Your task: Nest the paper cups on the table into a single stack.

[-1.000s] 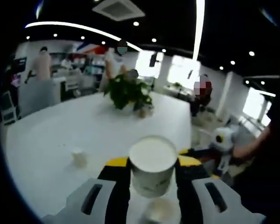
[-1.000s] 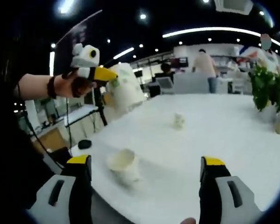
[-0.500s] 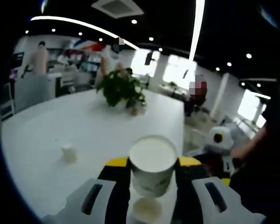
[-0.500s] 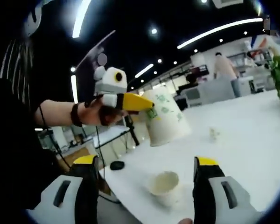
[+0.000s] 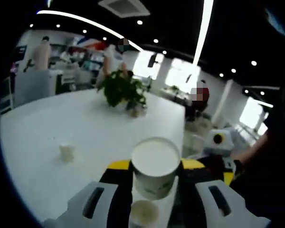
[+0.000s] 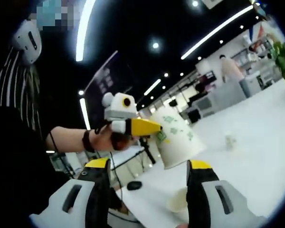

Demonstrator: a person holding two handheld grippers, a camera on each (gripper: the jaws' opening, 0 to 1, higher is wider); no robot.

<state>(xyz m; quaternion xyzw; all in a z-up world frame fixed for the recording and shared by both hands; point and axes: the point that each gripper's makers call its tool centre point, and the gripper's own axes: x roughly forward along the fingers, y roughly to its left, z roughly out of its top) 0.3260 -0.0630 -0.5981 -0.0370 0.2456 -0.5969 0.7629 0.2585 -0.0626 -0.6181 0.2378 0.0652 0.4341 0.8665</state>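
My left gripper (image 5: 156, 164) is shut on a white paper cup (image 5: 156, 168) with a green print, held upright above the table. Right under it, a second open paper cup (image 5: 143, 213) stands on the white table (image 5: 99, 128). In the right gripper view, the left gripper (image 6: 154, 129) holds the printed cup (image 6: 178, 137) tilted, over the standing cup (image 6: 178, 202) near the table's edge. My right gripper (image 6: 149, 165) is open with nothing between its jaws, just in front of that standing cup. A third, small cup (image 5: 66, 152) (image 6: 230, 140) stands farther out on the table.
A potted green plant (image 5: 124, 90) stands at the far side of the table. A black mouse-like object (image 6: 134, 185) lies near the table's edge. People stand in the office behind. The person's arm (image 6: 71, 140) reaches in from the left.
The left gripper with its cup has come closer over the standing cup. The right gripper view has tipped upward and swung left. The jaws of both grippers stand as before.
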